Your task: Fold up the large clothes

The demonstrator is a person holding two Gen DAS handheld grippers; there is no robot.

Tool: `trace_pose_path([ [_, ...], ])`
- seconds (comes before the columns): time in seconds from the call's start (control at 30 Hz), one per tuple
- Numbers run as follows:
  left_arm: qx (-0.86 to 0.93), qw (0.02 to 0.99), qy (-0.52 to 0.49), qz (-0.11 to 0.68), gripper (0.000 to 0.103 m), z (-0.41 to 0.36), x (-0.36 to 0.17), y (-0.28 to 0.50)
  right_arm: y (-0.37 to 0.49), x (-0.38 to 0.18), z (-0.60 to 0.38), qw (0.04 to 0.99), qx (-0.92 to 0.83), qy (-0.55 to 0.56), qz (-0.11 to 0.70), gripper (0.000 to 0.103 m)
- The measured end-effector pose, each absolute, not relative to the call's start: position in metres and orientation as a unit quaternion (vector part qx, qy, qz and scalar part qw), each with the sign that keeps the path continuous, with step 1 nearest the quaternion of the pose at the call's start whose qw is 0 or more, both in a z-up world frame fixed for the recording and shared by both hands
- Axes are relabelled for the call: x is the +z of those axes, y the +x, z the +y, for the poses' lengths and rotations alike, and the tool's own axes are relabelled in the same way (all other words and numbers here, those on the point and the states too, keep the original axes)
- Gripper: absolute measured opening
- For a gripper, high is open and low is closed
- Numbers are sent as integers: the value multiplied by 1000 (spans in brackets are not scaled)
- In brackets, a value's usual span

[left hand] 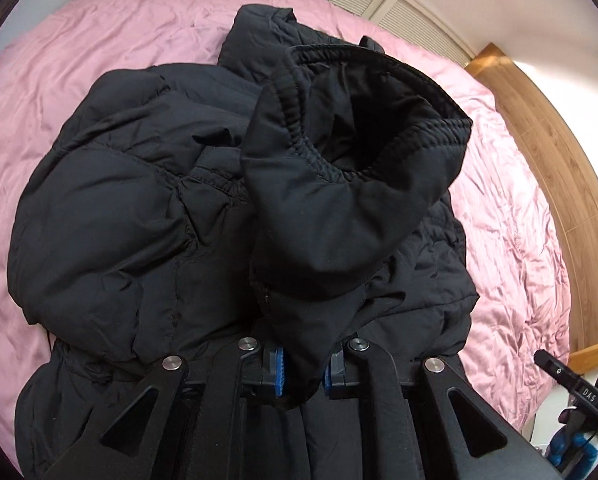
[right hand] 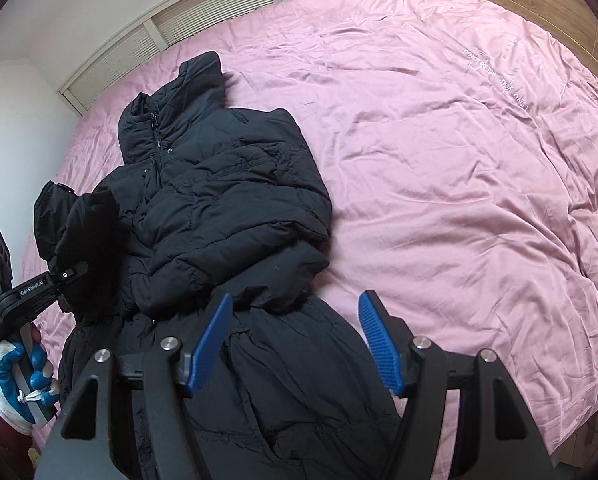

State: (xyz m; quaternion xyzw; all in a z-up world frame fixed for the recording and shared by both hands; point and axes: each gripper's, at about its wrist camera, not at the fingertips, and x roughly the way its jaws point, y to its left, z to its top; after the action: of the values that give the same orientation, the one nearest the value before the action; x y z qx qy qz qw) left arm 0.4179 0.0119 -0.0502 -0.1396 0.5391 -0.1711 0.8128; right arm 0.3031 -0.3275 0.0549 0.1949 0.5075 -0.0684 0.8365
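Note:
A black puffer coat lies on a pink bed, collar toward the far wall, one sleeve folded across its chest. My left gripper is shut on the other sleeve's cuff and holds it raised above the coat, cuff opening facing the camera. In the right wrist view the left gripper shows at the left edge with the sleeve. My right gripper is open and empty, hovering over the coat's lower part near the waist.
The pink bedspread spreads wide to the right of the coat. A louvred white panel runs along the far edge. A wooden board borders the bed's side. A gloved hand holds the left gripper.

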Motion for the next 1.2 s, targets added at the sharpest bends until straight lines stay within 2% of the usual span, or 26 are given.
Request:
trace_pose_path([
  [0.1,-174,807,-125,550,17,4,-61,412,304,51,-328,835,-66,194,511,65],
  [0.33,-204,797,-119,556,49,-15,-57,399,308,48,-322,835,-59,192,513,65],
  [0.8,-219,804,-110,542,55,33,-30,362,326,56,-276,842,-30,166,512,65],
  [1.2,-160,835,-80,521,56,112,-19,398,382,96,-138,868,102,112,472,65],
])
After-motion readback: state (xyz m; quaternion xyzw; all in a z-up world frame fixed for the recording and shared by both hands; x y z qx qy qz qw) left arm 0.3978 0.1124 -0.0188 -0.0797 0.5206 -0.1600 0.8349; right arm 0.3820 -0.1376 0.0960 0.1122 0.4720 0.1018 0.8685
